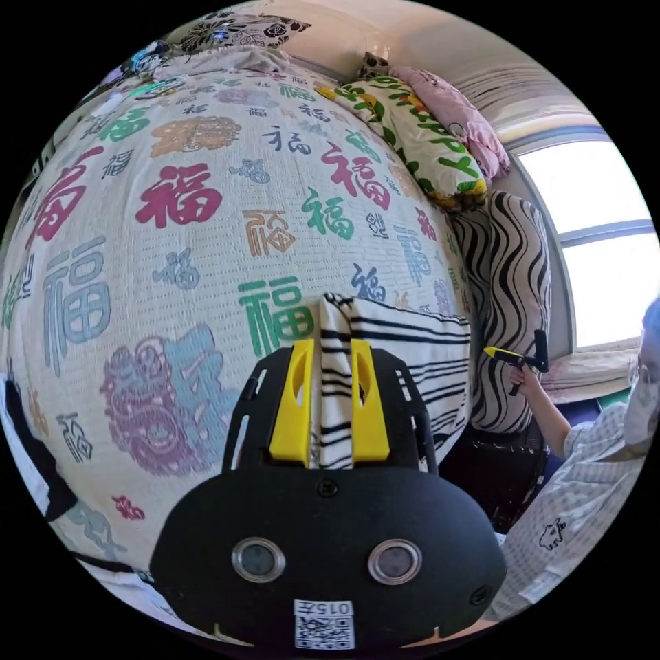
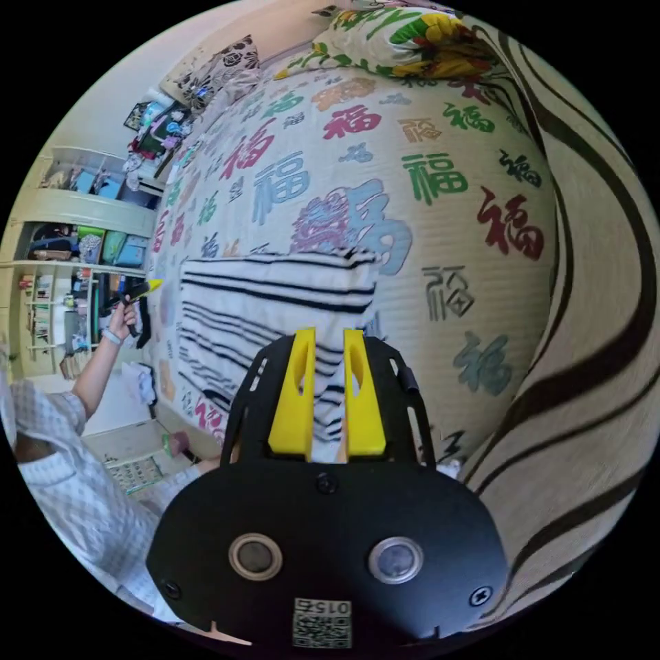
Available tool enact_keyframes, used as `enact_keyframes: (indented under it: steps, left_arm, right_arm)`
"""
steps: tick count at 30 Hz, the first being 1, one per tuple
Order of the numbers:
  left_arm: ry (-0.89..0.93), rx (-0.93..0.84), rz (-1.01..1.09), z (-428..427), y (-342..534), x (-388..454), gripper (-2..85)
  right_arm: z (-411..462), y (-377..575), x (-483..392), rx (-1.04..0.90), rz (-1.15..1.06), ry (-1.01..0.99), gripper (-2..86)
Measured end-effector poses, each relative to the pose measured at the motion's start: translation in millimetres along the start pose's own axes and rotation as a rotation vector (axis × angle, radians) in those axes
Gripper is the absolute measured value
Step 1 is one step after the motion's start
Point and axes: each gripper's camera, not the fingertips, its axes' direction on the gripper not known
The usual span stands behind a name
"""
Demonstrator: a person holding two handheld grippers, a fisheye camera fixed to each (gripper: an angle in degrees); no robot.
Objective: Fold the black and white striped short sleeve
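The black and white striped short sleeve [image 1: 405,357] lies folded into a flat rectangle on the printed bed cover [image 1: 179,275]. A bunched strip of its edge fills the gap between the yellow jaws of my left gripper [image 1: 333,344], which is shut on it. In the right gripper view the striped short sleeve [image 2: 275,295] stretches away from my right gripper [image 2: 329,333], whose jaws stand close together with striped cloth between them. A hand holds the right gripper [image 1: 512,356] at the garment's far end. The left gripper [image 2: 141,290] sits at the opposite end.
Flowered pillows [image 1: 412,130] and a wavy striped cushion [image 1: 509,289] line the bed's side by a bright window [image 1: 598,240]. A person in a checked top [image 1: 584,495] stands beside the bed. Cluttered shelves [image 2: 75,275] stand beyond.
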Motion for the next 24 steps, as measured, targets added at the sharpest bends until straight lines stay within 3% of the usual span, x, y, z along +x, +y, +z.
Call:
enact_keyframes:
  steps: [3, 10, 16, 19, 24]
  left_arm:
    - [0.060, -0.058, -0.023, -1, 57, 19, 8.8]
    - [0.259, -0.206, -0.184, 73, 165, 33, 9.3]
    - [0.327, -0.137, -0.291, 104, 195, 29, 8.6]
    - [0.303, -0.138, -0.304, 107, 200, 31, 2.4]
    - [0.303, -0.073, -0.287, 82, 213, 36, -0.7]
  right_arm:
    - [14, 38, -19, -0.078, 0.032, -0.157, 7.0]
    - [95, 98, -45, -0.265, 0.223, -0.314, 7.2]
    - [123, 103, -59, -0.150, 0.369, -0.434, 6.8]
    - [126, 103, -65, -0.108, 0.414, -0.489, 4.9]
    - [111, 105, -88, -0.080, 0.366, -0.471, 1.5]
